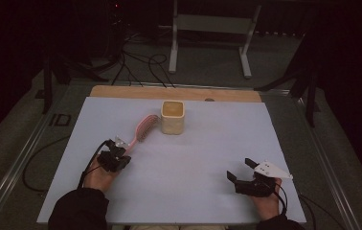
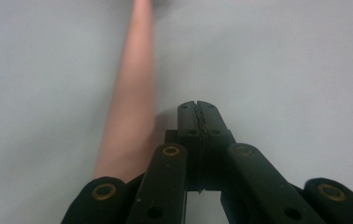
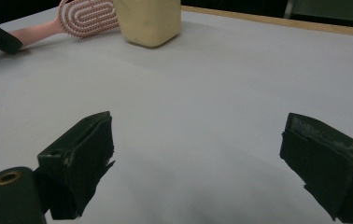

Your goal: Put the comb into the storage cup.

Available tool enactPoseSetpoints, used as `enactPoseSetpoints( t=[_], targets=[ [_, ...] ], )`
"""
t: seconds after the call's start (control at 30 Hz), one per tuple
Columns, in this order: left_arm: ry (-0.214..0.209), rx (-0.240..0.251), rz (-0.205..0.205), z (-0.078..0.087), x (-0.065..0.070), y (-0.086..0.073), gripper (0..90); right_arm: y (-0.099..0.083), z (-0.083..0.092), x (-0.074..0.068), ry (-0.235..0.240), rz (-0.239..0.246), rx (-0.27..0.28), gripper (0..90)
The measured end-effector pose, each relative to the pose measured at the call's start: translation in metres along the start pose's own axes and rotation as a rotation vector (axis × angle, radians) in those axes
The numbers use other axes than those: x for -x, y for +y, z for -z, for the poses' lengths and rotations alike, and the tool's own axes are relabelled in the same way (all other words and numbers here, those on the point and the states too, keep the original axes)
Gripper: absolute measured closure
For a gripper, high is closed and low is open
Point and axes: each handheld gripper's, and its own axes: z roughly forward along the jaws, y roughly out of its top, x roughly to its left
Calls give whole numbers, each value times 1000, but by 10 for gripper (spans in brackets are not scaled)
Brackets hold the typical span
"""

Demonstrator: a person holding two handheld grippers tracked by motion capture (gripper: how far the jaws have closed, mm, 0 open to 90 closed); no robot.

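A pink hairbrush (image 1: pixel 143 128) lies on the white sheet, bristle head toward a cream square cup (image 1: pixel 172 116) that stands upright at the back centre. My left gripper (image 1: pixel 115 157) is at the handle's near end. In the left gripper view its jaws (image 2: pixel 197 109) are pressed together with nothing between them, and the pink handle (image 2: pixel 130 107) runs just to their left. My right gripper (image 1: pixel 240 168) rests near the front right, open and empty. The right gripper view looks between its fingertips (image 3: pixel 202 158) at the brush head (image 3: pixel 88 16) and cup (image 3: pixel 149 18) far off.
The white sheet (image 1: pixel 208 143) covers a wooden tabletop (image 1: pixel 121 91) whose far edge shows. Beyond it are floor cables and a white metal stand (image 1: pixel 210 28). Dark tripod legs stand at both sides of the table.
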Motion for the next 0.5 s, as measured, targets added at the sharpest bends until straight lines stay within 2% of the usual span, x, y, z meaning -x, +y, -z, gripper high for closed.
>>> enactPoseSetpoints(
  t=[0.07,0.1,0.13,0.17,0.2,0.23,0.27,0.3,0.37,0.4,0.43,0.47,0.5],
  targets=[
    [-6,10,-6,2,1,1,891,0,0,0,0,0,0,94],
    [-29,112,-16,15,4,3,851,0,0,0,1,0,1,94],
    [-29,112,-16,15,4,3,838,0,0,0,1,0,1,94],
    [-26,181,-15,26,6,3,834,0,0,0,2,0,1,94],
    [-26,181,-15,26,6,3,820,0,0,0,2,0,1,94],
    [-15,247,-7,37,6,3,796,0,0,0,2,-1,1,94],
    [-15,247,-7,37,6,3,742,0,0,0,2,-1,1,94],
    [-3,283,1,42,5,3,742,0,0,0,2,0,2,94],
    [16,375,34,54,3,-1,550,0,0,0,2,2,4,94],
    [16,411,52,58,2,-3,493,0,0,0,2,2,4,94],
    [8,471,82,63,0,-9,434,0,0,0,2,3,4,94],
    [8,471,82,63,0,-9,369,0,0,0,2,3,4,94],
    [1,525,111,68,-3,-15,310,0,0,-1,3,8,2,94]
  ],
)
